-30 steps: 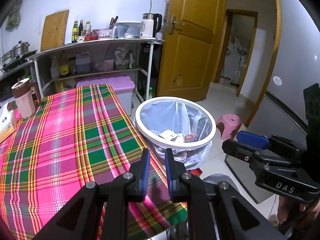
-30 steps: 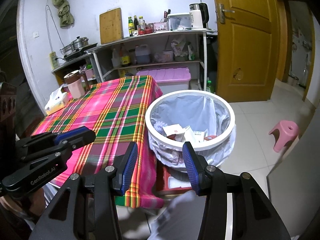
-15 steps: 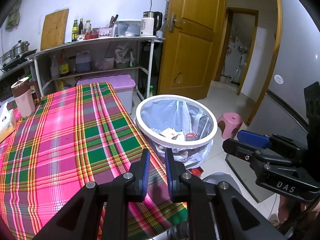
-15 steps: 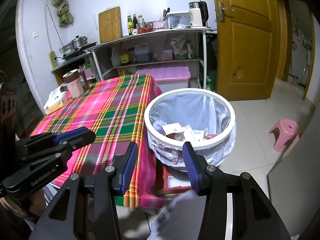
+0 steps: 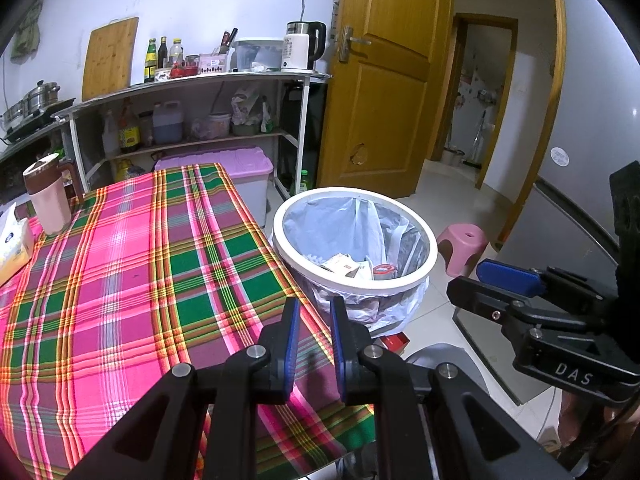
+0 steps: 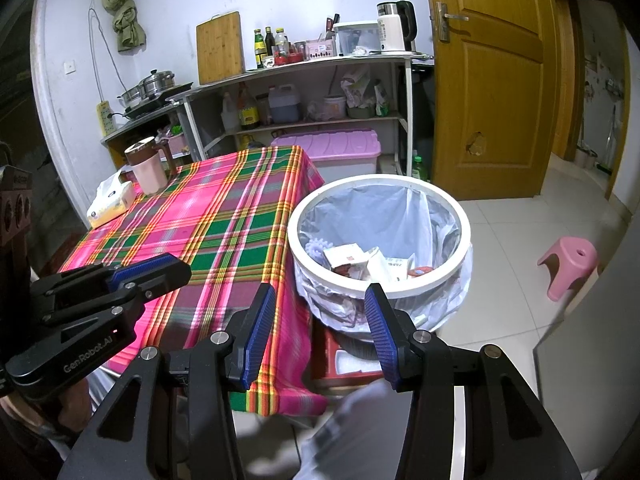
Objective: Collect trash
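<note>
Both tongs empty, left tongs [image 5: 313,312] narrowly parted, right tongs [image 6: 320,304] spread, bin [image 6: 460,268] trash perhaps cartons

White walls, pale tiled floor [image 6: 516,220]. Wooden door [image 6: 488,80] shut; open doorway [image 5: 476,92] beyond. Metal shelf rack [image 6: 304,92] against wall, cutting board [image 6: 220,48] leaning on top. Table under pink-green plaid cloth [image 5: 132,264]. Pink stool [image 6: 570,264] on floor.

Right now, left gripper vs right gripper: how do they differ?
Gap: the left gripper has its jaws nearly together with a narrow slit between them; the right gripper stands clearly wider apart. Position: the left gripper is over the plaid tablecloth edge; the right gripper is framed nearer the trash bin. Shared: both have blue pads, hold nothing and point down toward the bin.
</note>
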Action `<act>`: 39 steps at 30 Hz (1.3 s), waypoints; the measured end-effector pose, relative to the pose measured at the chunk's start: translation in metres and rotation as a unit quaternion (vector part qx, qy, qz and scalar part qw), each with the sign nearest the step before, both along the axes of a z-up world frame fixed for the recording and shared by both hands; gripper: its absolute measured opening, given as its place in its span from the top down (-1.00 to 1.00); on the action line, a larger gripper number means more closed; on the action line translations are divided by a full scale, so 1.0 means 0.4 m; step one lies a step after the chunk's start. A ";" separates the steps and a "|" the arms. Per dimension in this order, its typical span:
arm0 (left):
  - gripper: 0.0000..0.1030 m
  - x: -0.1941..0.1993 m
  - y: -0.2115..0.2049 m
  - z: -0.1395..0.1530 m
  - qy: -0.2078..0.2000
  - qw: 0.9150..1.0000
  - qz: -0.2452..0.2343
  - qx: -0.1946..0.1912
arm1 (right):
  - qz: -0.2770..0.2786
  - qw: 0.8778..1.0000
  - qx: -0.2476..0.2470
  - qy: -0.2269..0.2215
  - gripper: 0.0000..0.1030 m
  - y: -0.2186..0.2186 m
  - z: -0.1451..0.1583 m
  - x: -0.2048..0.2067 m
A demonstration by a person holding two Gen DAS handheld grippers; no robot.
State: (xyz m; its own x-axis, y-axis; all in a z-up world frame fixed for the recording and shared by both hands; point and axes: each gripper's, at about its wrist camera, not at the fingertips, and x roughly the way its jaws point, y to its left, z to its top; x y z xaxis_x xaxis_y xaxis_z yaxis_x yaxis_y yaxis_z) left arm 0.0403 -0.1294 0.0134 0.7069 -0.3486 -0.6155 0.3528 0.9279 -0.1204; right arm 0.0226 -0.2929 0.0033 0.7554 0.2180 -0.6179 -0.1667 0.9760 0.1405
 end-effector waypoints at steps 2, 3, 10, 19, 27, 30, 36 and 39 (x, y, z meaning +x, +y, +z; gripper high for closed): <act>0.72 0.000 0.000 0.000 0.000 1.000 0.000 0.001 | 0.000 1.000 0.000 0.000 0.08 0.000 -0.001 -0.003; 0.72 -0.001 -0.002 0.000 0.000 1.000 0.000 0.000 | 0.000 1.000 0.000 0.000 0.08 0.000 0.000 0.000; 0.72 0.000 -0.001 -0.001 0.000 1.000 0.002 0.002 | 0.000 1.000 0.000 0.000 0.08 0.001 0.001 -0.001; 0.72 -0.003 -0.002 -0.011 0.003 1.000 0.006 0.003 | 0.000 1.000 0.000 0.001 0.08 0.001 0.001 -0.002; 0.72 -0.004 0.004 -0.013 0.002 1.000 0.009 0.007 | 0.000 1.000 0.000 0.001 0.08 0.001 0.003 0.002; 0.72 -0.005 0.005 -0.014 0.001 1.000 0.011 0.010 | 0.000 1.000 0.001 0.002 0.08 0.002 0.002 -0.001; 0.72 -0.008 0.003 -0.014 -0.001 1.000 0.020 0.017 | 0.000 1.000 0.000 0.002 0.08 0.001 0.004 0.002; 0.72 -0.009 0.001 -0.016 0.001 1.000 0.017 0.017 | 0.000 1.000 0.000 0.002 0.08 0.001 0.004 0.003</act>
